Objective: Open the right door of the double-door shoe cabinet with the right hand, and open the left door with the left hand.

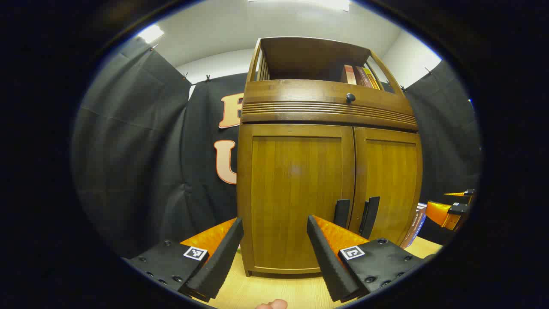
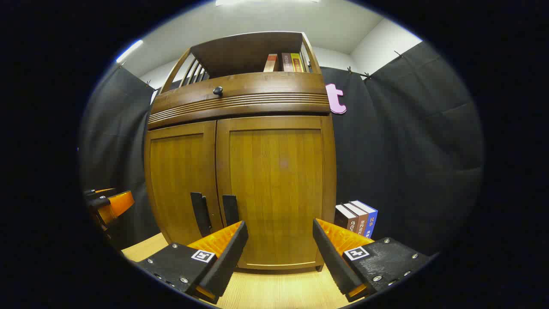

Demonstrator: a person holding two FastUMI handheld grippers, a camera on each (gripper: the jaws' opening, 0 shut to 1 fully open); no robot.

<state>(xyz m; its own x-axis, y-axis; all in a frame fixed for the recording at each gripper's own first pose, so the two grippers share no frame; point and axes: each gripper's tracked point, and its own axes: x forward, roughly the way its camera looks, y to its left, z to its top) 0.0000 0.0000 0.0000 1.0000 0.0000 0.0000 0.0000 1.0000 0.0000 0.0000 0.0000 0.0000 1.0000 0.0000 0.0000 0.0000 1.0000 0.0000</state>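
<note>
No legible txt is showing: book spines (image 2: 356, 219) beside the cabinet (image 2: 274, 189) are carrying print too small to read, and gripper tags are showing only square marker patterns.

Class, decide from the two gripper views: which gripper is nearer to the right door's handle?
Right, though only slightly. The right gripper faces the right door, its handle just left of its fingers. The left gripper faces the left door, with that handle beyond its right finger.

Both views are evenly lit by ceiling lights (image 1: 330, 3) overhead. A soft sheen is seen on the cabinet (image 2: 274, 180) doors. Straight edges are bowed by fisheye distortion; focus is kept sharp.
</note>
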